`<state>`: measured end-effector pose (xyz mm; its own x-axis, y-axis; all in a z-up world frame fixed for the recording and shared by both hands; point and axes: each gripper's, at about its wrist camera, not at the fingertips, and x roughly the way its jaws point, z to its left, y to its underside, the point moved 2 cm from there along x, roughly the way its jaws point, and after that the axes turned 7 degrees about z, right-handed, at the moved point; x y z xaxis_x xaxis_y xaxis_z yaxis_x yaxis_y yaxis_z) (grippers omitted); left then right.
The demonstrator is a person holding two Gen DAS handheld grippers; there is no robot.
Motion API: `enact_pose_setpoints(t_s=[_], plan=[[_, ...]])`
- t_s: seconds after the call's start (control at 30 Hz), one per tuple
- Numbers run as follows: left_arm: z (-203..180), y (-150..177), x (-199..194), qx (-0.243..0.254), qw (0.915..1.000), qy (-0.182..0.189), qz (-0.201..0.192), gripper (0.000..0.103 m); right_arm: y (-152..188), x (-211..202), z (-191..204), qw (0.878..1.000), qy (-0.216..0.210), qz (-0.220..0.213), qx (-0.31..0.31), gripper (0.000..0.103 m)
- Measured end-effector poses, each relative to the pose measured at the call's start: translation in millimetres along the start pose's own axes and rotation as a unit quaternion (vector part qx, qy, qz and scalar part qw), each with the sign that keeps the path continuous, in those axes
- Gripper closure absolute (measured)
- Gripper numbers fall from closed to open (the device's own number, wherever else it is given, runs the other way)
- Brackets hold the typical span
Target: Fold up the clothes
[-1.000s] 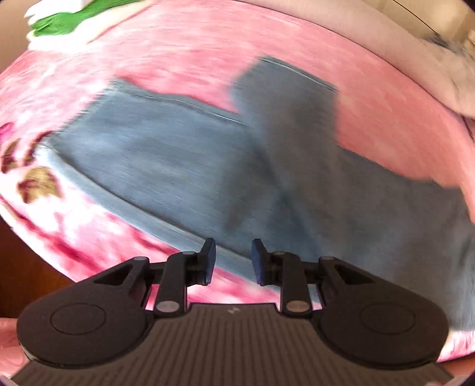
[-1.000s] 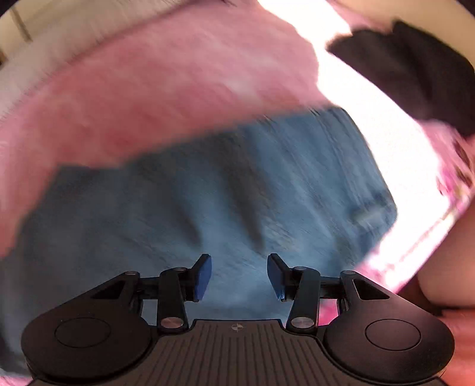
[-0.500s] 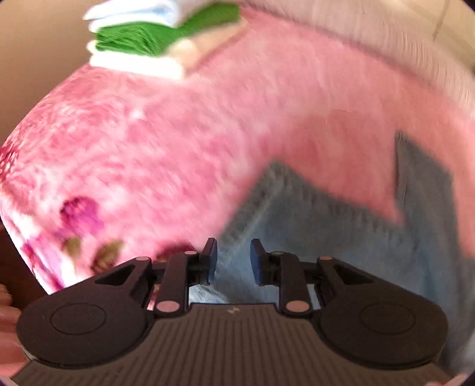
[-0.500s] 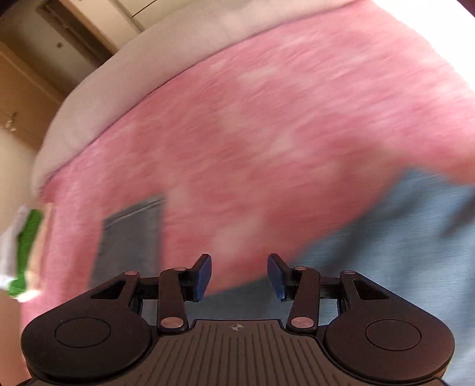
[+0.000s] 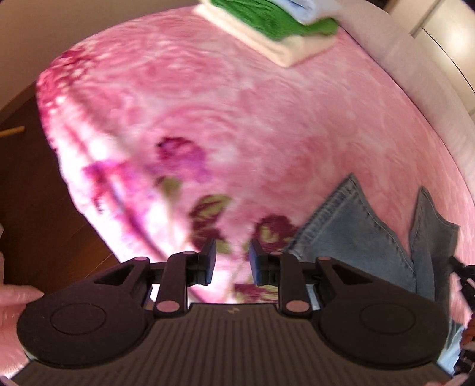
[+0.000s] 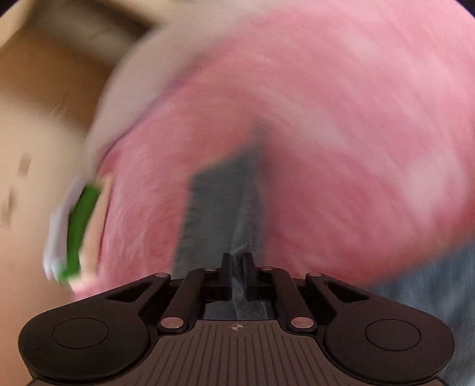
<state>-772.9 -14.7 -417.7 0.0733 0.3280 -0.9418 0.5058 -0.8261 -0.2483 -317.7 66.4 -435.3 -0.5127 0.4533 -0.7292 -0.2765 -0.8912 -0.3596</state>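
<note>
Blue jeans [image 5: 356, 237] lie on a pink floral blanket [image 5: 237, 118], with two leg ends showing at the lower right of the left wrist view. My left gripper [image 5: 231, 252] hovers over the blanket's flower print just left of the nearer hem, jaws a little apart with nothing between them. In the blurred right wrist view my right gripper [image 6: 237, 261] is shut on a hem edge of the jeans [image 6: 219, 202], and the denim runs away from the fingers across the blanket [image 6: 326, 118].
A stack of folded clothes [image 5: 276, 26], green between white and cream, sits at the blanket's far end and shows again [image 6: 80, 225] at the left. Dark wood [image 5: 29, 207] lies beyond the bed's left edge. A pale padded border [image 5: 415, 74] runs along the right. A hand [image 5: 14, 300] is at the lower left.
My right gripper swung along the jeans to a leg end and closed on the hem. My left gripper moved left off the denim to the blanket's floral edge.
</note>
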Motion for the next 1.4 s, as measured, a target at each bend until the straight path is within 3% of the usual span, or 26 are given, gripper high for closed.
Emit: enact_pose_setpoints(t_s=[0.07,0.13,0.17,0.27,0.3,0.33,0.37,0.43,0.67,0.8,0.9,1.0,1.1,1.17,1.23,1.27,1.3,1.4], plan=[[11.6,-0.5,-8.5,-0.015,0.9999,0.002,-0.007,0.084,12.1,-9.3,52.4,0.989,0.008,-0.022,-0.143,0.101],[20.8,-1.9,-14.1,-0.029,0.9995,0.008,-0.008,0.084,38.9,-12.4,105.1,0.960,-0.007,-0.012,-0.279,0.101],[24.5,-2.9,-15.9,-0.035,0.9993,0.011,-0.008,0.084,54.8,-8.2,125.2,0.945,-0.025,0.013,-0.327,0.101],[30.2,-5.3,-19.1,-0.045,0.9987,0.023,-0.003,0.084,106.7,6.5,163.6,0.902,-0.023,0.091,-0.421,0.097],[30.5,-5.2,-19.8,-0.046,0.9985,0.029,-0.003,0.084,122.5,10.7,171.5,0.890,-0.014,0.110,-0.442,0.091],[30.2,-4.5,-20.2,-0.048,0.9982,0.036,-0.003,0.084,134.0,12.6,173.0,0.884,-0.001,0.115,-0.454,0.080],[30.0,-3.9,-20.6,-0.049,0.9978,0.044,-0.003,0.084,144.7,13.0,172.7,0.879,0.012,0.119,-0.462,0.071],[26.3,-2.0,-17.9,-0.054,0.9963,0.067,0.006,0.084,153.8,14.7,162.1,0.881,0.045,0.125,-0.454,0.064],[-2.5,3.5,7.0,-0.087,0.9807,0.167,0.054,0.083,180.0,-33.7,97.8,0.866,0.171,0.154,-0.445,0.063],[-21.9,-1.7,25.6,-0.113,0.9695,0.208,0.065,0.082,191.7,-63.5,71.8,0.858,0.214,0.152,-0.442,0.063],[-29.7,-4.5,43.0,-0.142,0.9639,0.214,0.070,0.079,205.2,-65.8,66.6,0.835,0.228,0.158,-0.475,0.063],[-32.0,-4.5,58.5,-0.165,0.9636,0.196,0.077,0.079,218.9,-60.9,63.3,0.808,0.252,0.156,-0.509,0.063],[-33.5,-2.7,64.3,-0.172,0.9642,0.187,0.078,0.088,227.9,-52.0,54.7,0.784,0.280,0.149,-0.534,0.063],[-34.8,-2.3,62.5,-0.158,0.9684,0.179,0.072,0.102,228.5,-51.5,49.2,0.780,0.286,0.144,-0.537,0.064],[-36.2,-2.4,59.3,-0.138,0.9725,0.175,0.066,0.103,228.0,-54.5,46.2,0.779,0.289,0.136,-0.540,0.072],[-37.3,-2.9,56.3,-0.126,0.9744,0.176,0.062,0.103,227.1,-57.9,46.5,0.781,0.287,0.130,-0.539,0.096],[-39.0,-4.2,51.1,-0.109,0.9764,0.178,0.055,0.103,226.2,-61.2,46.9,0.784,0.286,0.124,-0.537,0.102],[-44.4,-5.3,29.3,-0.044,0.9801,0.192,0.024,0.103,223.4,-71.5,48.1,0.790,0.282,0.106,-0.534,0.103]])
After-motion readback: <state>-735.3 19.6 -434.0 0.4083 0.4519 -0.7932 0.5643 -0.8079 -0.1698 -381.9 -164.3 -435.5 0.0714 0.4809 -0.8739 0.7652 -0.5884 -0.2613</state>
